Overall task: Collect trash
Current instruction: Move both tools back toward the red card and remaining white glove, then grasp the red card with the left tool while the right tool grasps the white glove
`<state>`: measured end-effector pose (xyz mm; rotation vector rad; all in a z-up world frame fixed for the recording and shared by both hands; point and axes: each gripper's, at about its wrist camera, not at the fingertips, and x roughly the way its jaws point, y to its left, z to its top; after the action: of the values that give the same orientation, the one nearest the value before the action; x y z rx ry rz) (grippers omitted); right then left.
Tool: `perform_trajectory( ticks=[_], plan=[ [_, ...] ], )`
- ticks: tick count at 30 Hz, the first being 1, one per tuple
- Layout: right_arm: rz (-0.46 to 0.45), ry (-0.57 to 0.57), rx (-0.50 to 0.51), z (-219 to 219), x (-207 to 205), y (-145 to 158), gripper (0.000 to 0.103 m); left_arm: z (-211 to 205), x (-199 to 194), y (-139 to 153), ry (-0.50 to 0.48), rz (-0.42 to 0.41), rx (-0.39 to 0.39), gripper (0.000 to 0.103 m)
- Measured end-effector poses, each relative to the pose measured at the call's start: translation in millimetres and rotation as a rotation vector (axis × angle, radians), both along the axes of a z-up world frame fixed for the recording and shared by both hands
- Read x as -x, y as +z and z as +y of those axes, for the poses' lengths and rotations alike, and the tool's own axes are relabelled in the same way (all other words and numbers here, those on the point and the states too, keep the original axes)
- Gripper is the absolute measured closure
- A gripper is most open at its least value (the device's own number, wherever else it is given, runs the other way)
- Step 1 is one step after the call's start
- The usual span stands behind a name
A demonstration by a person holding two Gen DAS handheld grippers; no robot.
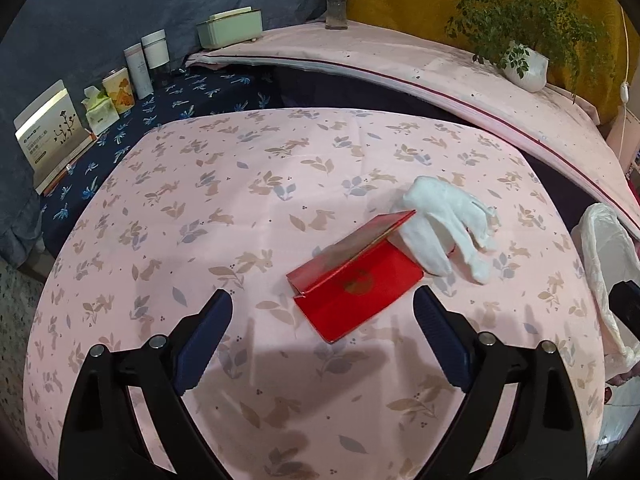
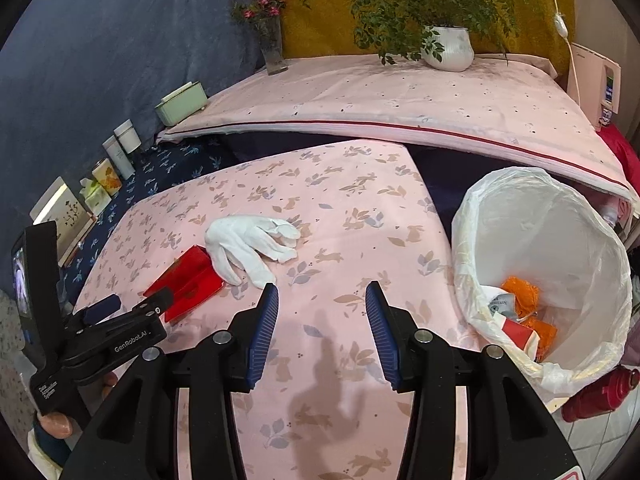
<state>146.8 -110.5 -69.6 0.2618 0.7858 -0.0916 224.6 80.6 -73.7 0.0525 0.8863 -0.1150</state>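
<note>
A flattened red box (image 1: 356,286) (image 2: 186,282) lies on the pink rabbit-print tablecloth (image 1: 200,200), its flap propped up. A white glove (image 1: 444,224) (image 2: 250,242) lies against its far right side. My left gripper (image 1: 323,320) stands wide open just in front of the red box, nothing between its fingers; it also shows in the right wrist view (image 2: 136,302) beside the box. My right gripper (image 2: 322,316) is open over bare cloth, between the glove and the bin. A bin with a white liner (image 2: 540,264) (image 1: 604,264) at the table's right holds orange and red trash (image 2: 524,312).
A second pink-covered surface (image 2: 400,96) rises behind, with a potted plant (image 2: 446,46), a flower vase (image 2: 272,46) and a green box (image 2: 182,102). Cartons and tins (image 1: 120,88) line the dark blue cloth at the left. A red bottle (image 2: 596,394) lies by the bin.
</note>
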Motion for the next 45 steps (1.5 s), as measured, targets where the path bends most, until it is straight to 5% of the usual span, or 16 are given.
perform_trajectory(
  ticks=[7,10,13,17,21,40,45],
  plan=[
    [0.025,0.034,0.006,21,-24,-10,0.058,2,-18,-8,-0.033,-0.012,-0.006,0.018],
    [0.032,0.045,0.007,28,-35,-12,0.058,-1,-25,-14,-0.05,0.003,-0.01,0.029],
    [0.041,0.057,0.01,34,-46,-16,0.058,-2,-31,-20,-0.064,0.029,-0.001,0.042],
    [0.049,0.069,0.019,41,-60,-21,0.058,-1,-37,-27,-0.072,0.083,0.018,0.084],
    [0.053,0.081,0.018,48,-76,-26,0.058,11,-40,-24,-0.027,0.091,0.049,0.099],
    [0.098,0.102,0.034,55,-160,-56,0.051,19,-83,-12,0.059,0.095,0.145,0.101],
    [0.12,0.108,0.02,52,-163,-67,0.077,12,-86,-13,0.053,0.098,0.144,0.101]
  ],
)
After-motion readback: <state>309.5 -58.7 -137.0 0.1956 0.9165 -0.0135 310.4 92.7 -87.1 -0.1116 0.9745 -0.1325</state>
